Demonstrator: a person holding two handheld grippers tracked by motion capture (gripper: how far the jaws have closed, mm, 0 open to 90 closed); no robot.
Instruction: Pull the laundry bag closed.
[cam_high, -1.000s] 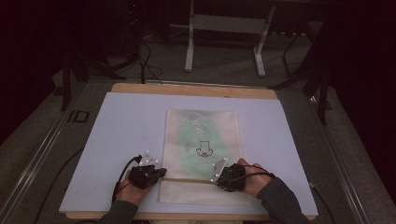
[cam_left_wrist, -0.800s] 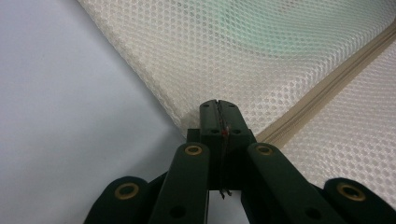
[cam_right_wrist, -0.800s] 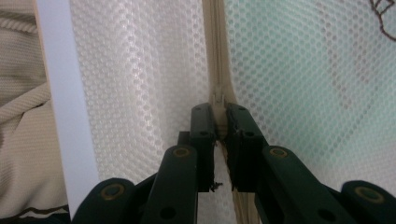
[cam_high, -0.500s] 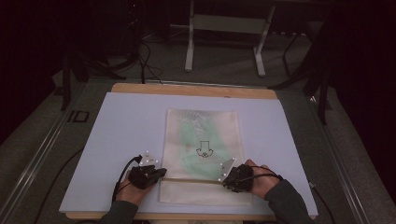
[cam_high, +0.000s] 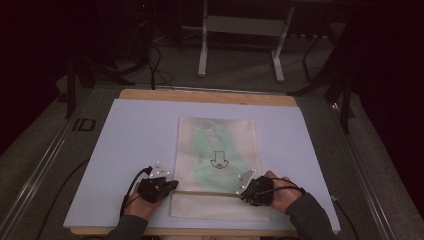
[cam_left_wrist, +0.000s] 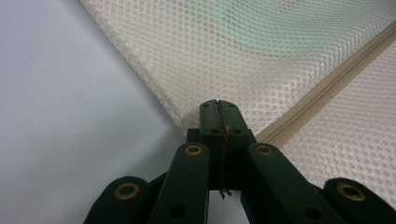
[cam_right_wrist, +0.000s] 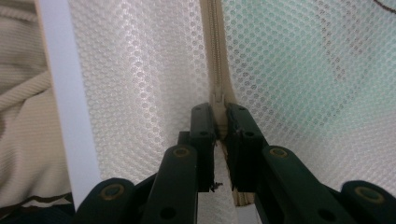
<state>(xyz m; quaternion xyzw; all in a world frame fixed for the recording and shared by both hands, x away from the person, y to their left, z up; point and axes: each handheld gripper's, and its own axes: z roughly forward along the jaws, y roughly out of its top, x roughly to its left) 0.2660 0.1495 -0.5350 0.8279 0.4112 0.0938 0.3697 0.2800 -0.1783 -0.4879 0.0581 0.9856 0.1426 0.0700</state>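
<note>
A cream mesh bag (cam_high: 217, 150) with something green inside lies flat on the white table top (cam_high: 140, 135). A beige zipper (cam_high: 205, 192) runs across its near part. My left gripper (cam_high: 172, 185) is at the bag's left edge, at the zipper's end. In the left gripper view its jaws (cam_left_wrist: 218, 105) are pressed together on the edge of the mesh (cam_left_wrist: 233, 46), beside the zipper (cam_left_wrist: 327, 88). My right gripper (cam_high: 243, 192) sits at the zipper's right part. There the jaws (cam_right_wrist: 221, 114) pinch the zipper pull (cam_right_wrist: 219, 100).
The table's near edge (cam_high: 200, 232) lies just behind both hands. A ribbed cream garment on the person (cam_right_wrist: 18, 116) shows past that edge. A metal stand (cam_high: 240, 25) and cables rest on the dark floor beyond the table's wooden far edge (cam_high: 210, 96).
My right gripper has slid a little to the right along the zipper line. The left gripper has stayed where it was.
</note>
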